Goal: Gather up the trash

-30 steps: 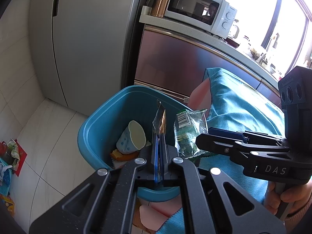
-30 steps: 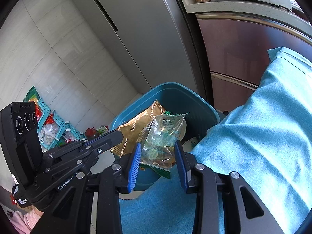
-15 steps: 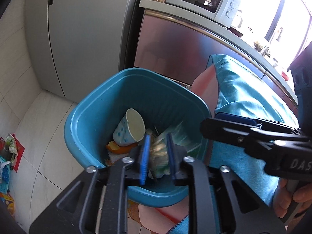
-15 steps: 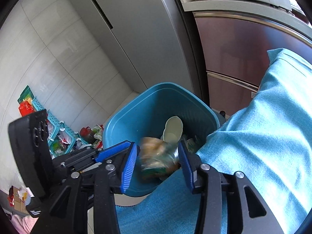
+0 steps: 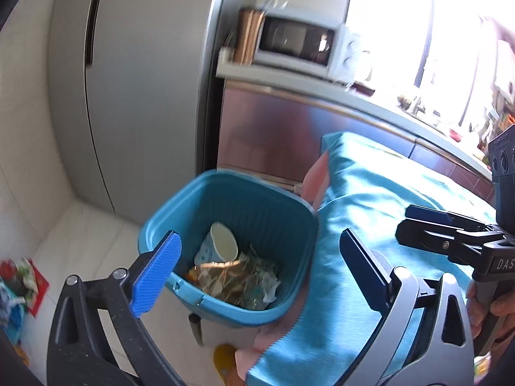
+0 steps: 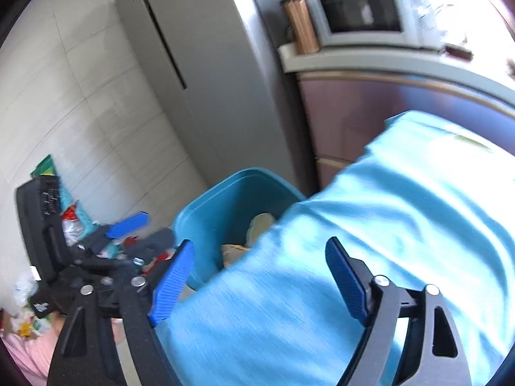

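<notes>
Here we see the left gripper [image 5: 257, 257] with its blue pads spreading wide and nothing between them, hanging above the teal bin [image 5: 299, 212]. Inside the bin, the gold snack wrapper [image 5: 219, 276] and the clear crumpled wrapper [image 5: 260, 276] lie together on the bottom toward its near wall, and the dotted paper cup [image 5: 219, 246] lies on its side just behind them, its mouth facing up. The bin stands on the pale floor, its right rim touching the edge of the blue cloth [image 5: 370, 225] that covers the table. The right gripper [image 6: 257, 273] also has its pads spreading apart, empty, above the near left edge of the cloth, beside the bin. A grey fridge [image 5: 145, 80] stands behind the bin, and a microwave [image 5: 299, 45] sits on the counter to its right.
</notes>
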The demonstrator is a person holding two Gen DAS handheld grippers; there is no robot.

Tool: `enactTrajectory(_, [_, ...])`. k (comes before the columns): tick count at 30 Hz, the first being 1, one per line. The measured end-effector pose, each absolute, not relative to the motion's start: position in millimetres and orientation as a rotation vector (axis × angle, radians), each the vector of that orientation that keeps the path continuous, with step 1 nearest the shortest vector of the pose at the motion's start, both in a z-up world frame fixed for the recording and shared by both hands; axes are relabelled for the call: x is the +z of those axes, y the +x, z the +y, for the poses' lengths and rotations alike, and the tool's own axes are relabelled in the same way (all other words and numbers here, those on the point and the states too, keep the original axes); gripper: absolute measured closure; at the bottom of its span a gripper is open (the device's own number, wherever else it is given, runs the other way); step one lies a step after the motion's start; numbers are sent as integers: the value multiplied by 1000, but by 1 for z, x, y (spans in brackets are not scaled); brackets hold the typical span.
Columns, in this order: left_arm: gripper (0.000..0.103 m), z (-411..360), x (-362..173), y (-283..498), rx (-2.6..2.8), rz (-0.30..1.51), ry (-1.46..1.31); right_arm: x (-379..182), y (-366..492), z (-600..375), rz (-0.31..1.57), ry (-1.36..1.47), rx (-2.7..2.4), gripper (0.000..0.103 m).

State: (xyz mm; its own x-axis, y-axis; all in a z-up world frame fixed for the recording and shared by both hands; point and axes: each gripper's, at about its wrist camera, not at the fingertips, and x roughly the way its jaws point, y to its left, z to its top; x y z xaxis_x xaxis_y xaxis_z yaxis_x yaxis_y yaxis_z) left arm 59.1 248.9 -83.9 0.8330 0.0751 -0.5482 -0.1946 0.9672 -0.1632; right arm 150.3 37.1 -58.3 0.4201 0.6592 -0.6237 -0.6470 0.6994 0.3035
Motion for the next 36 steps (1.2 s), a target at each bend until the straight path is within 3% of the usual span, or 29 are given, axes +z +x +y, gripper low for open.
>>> enactTrajectory(5, [6, 213, -64, 41, 130, 495, -142, -42, 113, -7, 634, -32, 684, 7])
enactTrajectory(18, [6, 122, -37, 16, 94, 363, -71, -33, 45, -128, 413, -10, 290, 7])
enactTrajectory(36, [6, 74, -33, -3, 92, 282, -33, -32, 1, -175, 309, 24, 117, 7])
